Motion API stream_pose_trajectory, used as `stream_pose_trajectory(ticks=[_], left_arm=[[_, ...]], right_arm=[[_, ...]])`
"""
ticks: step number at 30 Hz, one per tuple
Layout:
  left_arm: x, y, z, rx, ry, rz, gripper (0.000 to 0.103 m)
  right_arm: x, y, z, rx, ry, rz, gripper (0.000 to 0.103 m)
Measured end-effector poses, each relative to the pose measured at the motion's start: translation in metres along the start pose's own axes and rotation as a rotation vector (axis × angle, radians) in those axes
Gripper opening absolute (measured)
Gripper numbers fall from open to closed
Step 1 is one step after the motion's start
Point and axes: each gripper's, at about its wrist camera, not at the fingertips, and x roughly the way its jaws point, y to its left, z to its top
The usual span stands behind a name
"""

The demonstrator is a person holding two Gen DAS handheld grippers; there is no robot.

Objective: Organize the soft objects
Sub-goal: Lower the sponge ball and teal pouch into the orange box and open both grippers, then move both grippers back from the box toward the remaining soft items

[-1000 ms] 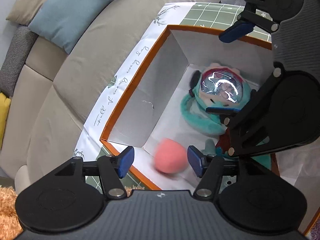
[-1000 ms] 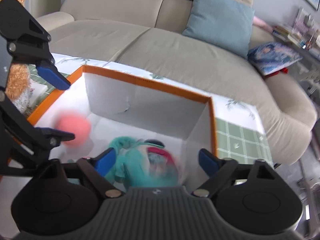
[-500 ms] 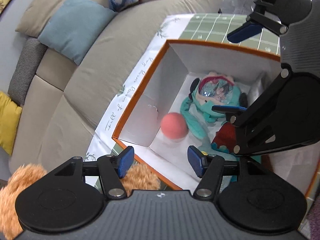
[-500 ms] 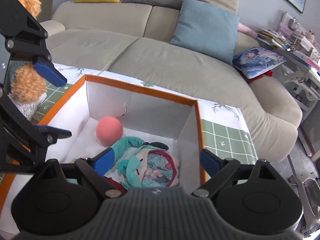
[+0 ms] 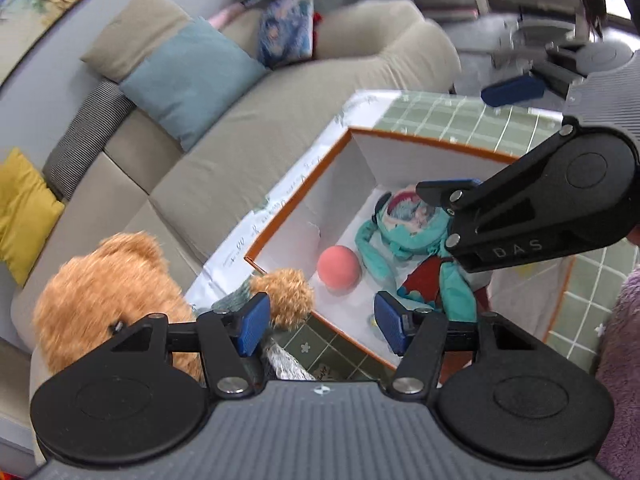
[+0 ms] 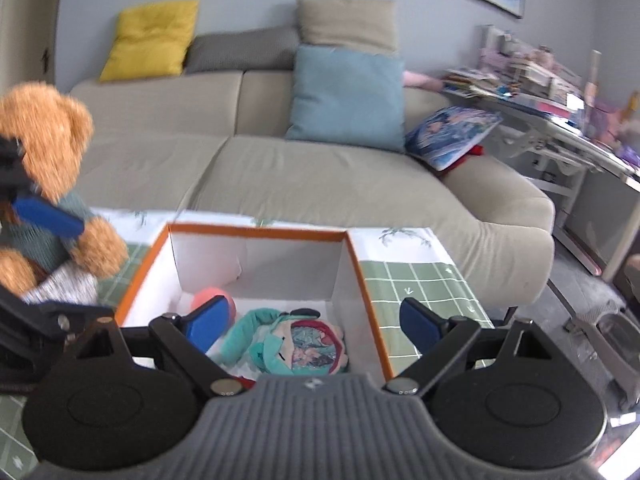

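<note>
1. The left gripper (image 5: 318,322) hangs above the near edge of the orange-rimmed box (image 5: 424,142), its blue pads spread apart with nothing between them.
2. The right gripper (image 6: 316,320) also stands with its jaws wide and empty, over the near right part of the same box (image 6: 256,230).
3. Inside the box, the pink ball (image 5: 339,266) lies on the white floor near the left wall, just beyond the left gripper's pads and clear of them.
4. Right of the ball lies the teal plush doll (image 5: 404,224) (face up, its long teal limbs trailing toward the near side); in the right wrist view the doll (image 6: 298,348) sits just beyond that gripper, between its two fingers in the picture but well below them.
5. The brown teddy bear (image 5: 104,288) sits outside the box at its left corner, on the green checked cloth (image 6: 416,280); one paw reaches the box rim, close to the left gripper's left pad.
6. Beyond the box stands a beige sofa (image 6: 320,176) with a blue cushion (image 6: 348,92).
</note>
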Motion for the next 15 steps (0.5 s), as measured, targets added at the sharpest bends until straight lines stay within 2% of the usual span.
stream_pose_trajectory(ticks=[4,8,12,15], left_arm=[[-0.026,0.005,-0.019,-0.083,-0.083,-0.029,0.07],[-0.052,0.014,-0.04,-0.173,-0.172,-0.065,0.069],[-0.072,0.023,-0.064,-0.243,-0.245,-0.052,0.069],[-0.084,0.03,-0.084,-0.296,-0.288,-0.047,0.069]], right_arm=[[-0.023,0.008,-0.004,0.064,-0.031,-0.008,0.091],[-0.044,0.019,-0.01,0.112,-0.026,-0.017,0.091],[-0.066,0.03,-0.021,0.189,-0.033,-0.021,0.091],[-0.083,0.044,-0.03,0.197,-0.037,-0.019,0.091]])
